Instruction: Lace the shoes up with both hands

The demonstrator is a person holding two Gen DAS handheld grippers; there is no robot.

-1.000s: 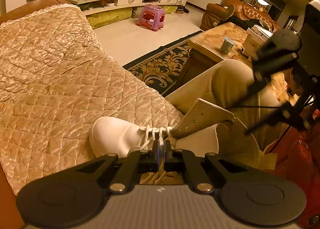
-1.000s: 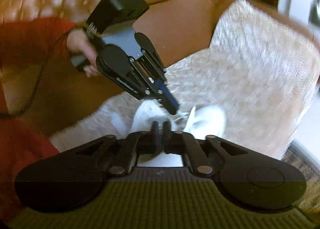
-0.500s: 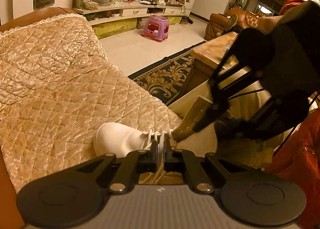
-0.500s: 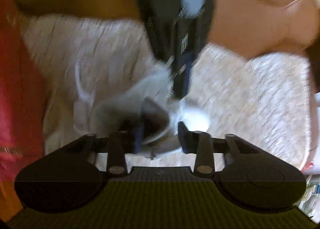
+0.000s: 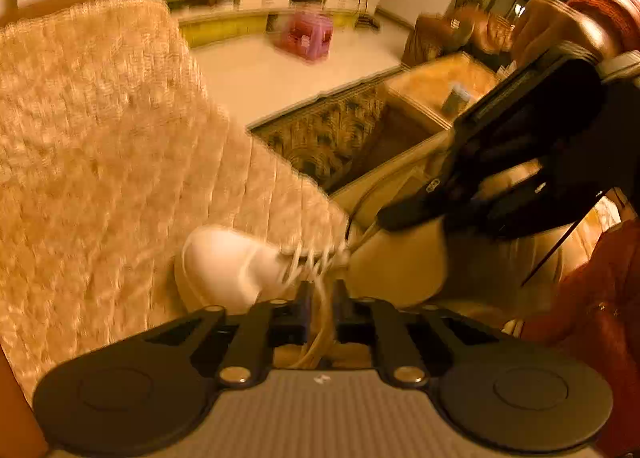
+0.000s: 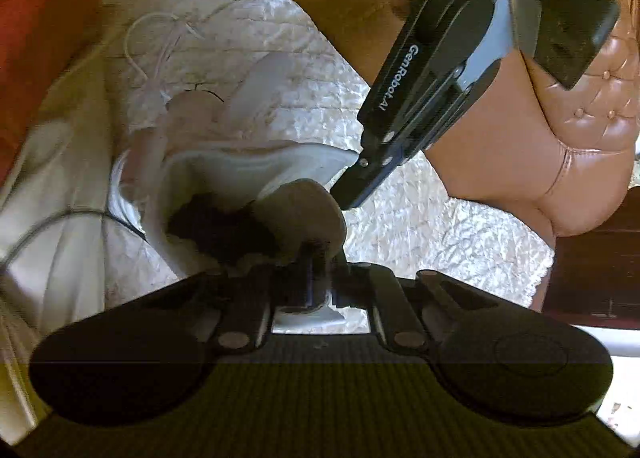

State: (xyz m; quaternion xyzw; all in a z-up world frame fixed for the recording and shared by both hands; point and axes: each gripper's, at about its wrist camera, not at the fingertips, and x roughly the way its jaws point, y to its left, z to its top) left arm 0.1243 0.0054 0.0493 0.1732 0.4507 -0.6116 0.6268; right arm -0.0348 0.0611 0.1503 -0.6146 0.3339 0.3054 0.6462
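While the white sneaker (image 5: 228, 262) lies on its side on the quilted sofa cover (image 5: 100, 161), toe toward the sofa back, the left gripper (image 5: 321, 304) hangs just over the laced throat with its jaws opening; a bunch of white lace (image 5: 320, 322) runs between its fingers, and the pads stand apart from it. In the right wrist view the same gripper (image 6: 348, 193) comes in from the upper right, its tip just beside the shoe's padded collar (image 6: 256, 161).

The right gripper (image 6: 320, 282) is closing on the shoe's tongue (image 6: 304, 213), which sits between its fingers at the mouth of the shoe; whether the pads press it yet is hard to tell through the blur. Seen from the left wrist, that gripper (image 5: 384, 219) reaches down from the right, tip at the top of the lacing.

The cover's edge drops off just right of the shoe, past the person's beige trouser leg (image 5: 400, 266), to a patterned rug (image 5: 324, 137) and a wooden coffee table (image 5: 436, 85). The stretch of cover to the left of the shoe is bare. Loose lace ends (image 6: 160, 37) trail on the cover behind the heel.
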